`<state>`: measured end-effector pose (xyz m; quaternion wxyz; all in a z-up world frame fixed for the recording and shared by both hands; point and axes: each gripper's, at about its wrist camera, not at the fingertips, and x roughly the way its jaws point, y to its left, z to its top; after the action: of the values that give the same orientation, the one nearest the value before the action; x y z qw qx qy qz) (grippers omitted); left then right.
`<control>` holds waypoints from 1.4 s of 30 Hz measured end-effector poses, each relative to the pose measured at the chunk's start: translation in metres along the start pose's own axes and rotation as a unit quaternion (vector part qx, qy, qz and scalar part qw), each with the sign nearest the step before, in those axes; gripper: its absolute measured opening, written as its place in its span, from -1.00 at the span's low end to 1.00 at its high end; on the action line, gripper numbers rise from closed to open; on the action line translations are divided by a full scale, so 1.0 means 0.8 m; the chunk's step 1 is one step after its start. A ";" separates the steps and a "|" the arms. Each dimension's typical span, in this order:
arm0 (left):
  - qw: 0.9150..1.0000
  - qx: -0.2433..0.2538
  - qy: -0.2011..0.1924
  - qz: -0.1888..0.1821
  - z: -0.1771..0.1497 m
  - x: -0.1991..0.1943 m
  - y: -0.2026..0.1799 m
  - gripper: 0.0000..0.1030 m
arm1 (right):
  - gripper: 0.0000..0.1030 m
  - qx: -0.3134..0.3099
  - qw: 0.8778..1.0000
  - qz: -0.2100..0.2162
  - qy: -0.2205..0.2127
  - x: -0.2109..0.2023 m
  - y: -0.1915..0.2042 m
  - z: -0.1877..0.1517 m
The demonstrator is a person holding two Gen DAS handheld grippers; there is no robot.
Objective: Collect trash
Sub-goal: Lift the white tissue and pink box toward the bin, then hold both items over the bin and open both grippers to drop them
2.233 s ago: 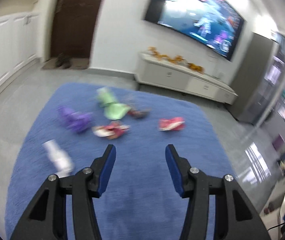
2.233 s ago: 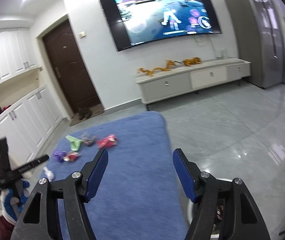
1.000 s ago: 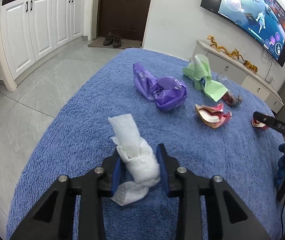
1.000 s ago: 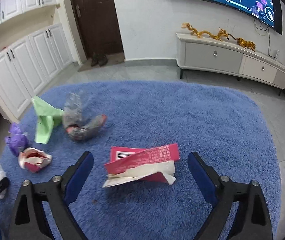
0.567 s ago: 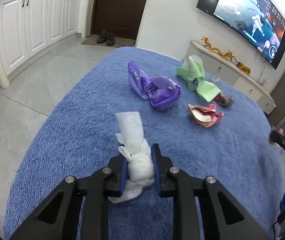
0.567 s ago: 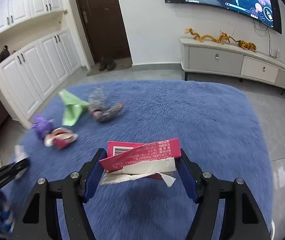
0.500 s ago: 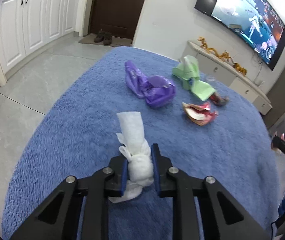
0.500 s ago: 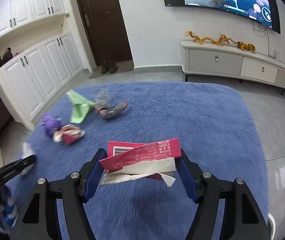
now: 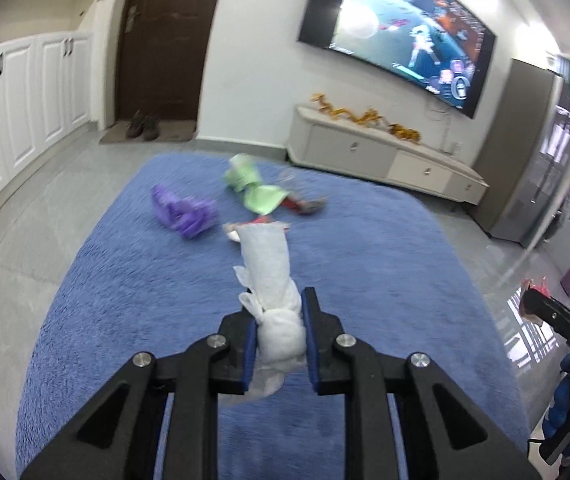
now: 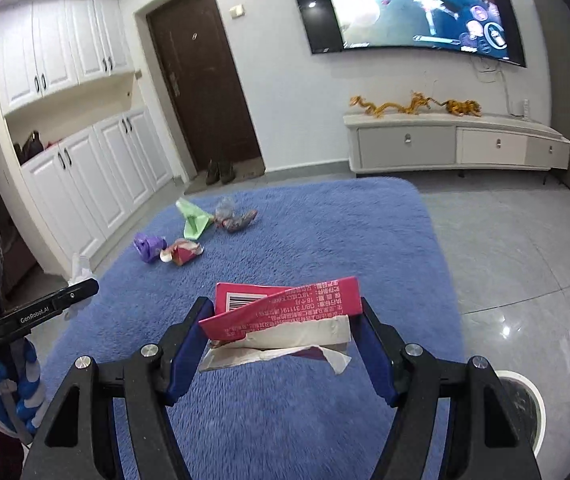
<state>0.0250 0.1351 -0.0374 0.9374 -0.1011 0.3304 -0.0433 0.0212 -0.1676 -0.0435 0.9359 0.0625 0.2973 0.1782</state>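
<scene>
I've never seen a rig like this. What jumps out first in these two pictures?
Each gripper has a piece of trash pinched between its blue pads: the left gripper holds a crumpled white tissue, the right gripper a torn pink carton. Beyond them, more litter lies on the blue rug: a purple bag and a green wrapper. A big TV glows on the far wall.

the white tissue wad [image 9: 275, 300], loose between closing jaws a second ago, is now clamped by the left gripper [image 9: 279, 334] and lifted off the blue rug [image 9: 365, 264]; the pink carton [image 10: 281, 312] is likewise raised by the right gripper [image 10: 281, 344].
</scene>
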 end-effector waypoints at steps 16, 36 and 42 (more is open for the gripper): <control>0.984 0.138 0.017 -0.115 0.003 -0.015 -0.224 -0.63 | 0.32 0.117 0.987 -0.071 -0.083 -0.121 -0.149 -0.041; 0.914 0.247 0.226 -0.230 -0.086 0.193 -0.541 -0.57 | 0.35 0.341 0.927 -0.153 0.039 -0.058 -0.386 -0.180; 0.900 0.218 0.286 -0.245 -0.098 0.251 -0.562 -0.46 | 0.41 0.363 0.913 -0.169 0.077 -0.024 -0.413 -0.206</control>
<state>0.1251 -0.3461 -0.1218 0.7611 0.0447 0.5312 -0.3695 0.0092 -0.4802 -0.2410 0.8390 0.3332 0.4188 -0.0984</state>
